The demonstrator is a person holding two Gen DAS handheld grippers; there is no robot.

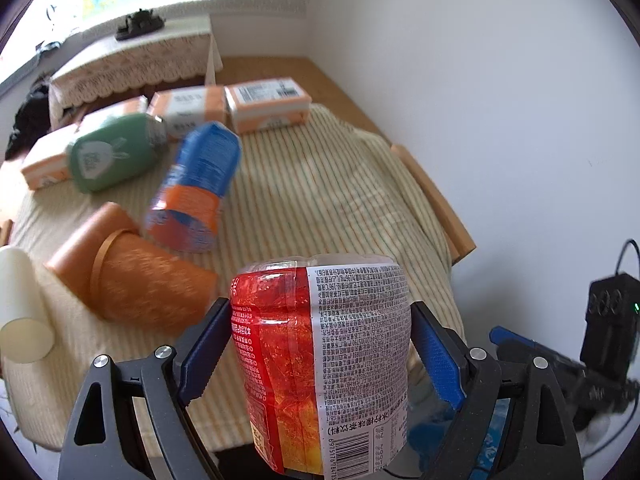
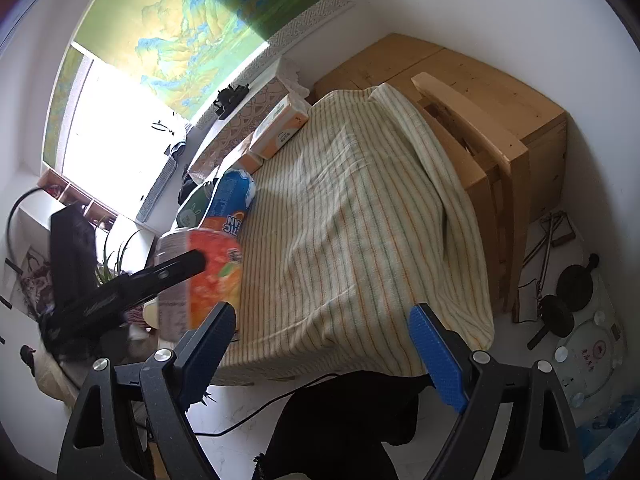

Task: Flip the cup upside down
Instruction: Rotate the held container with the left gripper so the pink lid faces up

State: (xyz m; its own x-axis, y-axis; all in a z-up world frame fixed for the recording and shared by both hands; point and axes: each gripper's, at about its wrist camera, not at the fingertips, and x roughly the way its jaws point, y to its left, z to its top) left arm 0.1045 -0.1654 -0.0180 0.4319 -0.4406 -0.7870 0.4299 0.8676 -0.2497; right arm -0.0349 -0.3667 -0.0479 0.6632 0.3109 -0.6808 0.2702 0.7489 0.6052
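My left gripper [image 1: 320,344] is shut on a red and white labelled cup [image 1: 324,360], held above the near edge of the striped tablecloth [image 1: 320,184]. Its label text reads upside down. The same cup [image 2: 204,280] shows in the right wrist view at the left, clamped by the other gripper's black fingers. My right gripper [image 2: 322,344] is open and empty, hovering over the near edge of the table, to the right of the cup.
On the cloth lie a blue and orange cup [image 1: 196,192], a green cup [image 1: 112,156], two nested orange cups [image 1: 132,272] and a cream cup [image 1: 20,304]. Several tissue packs [image 1: 268,104] line the back. A wooden chair [image 2: 480,152] stands at the right.
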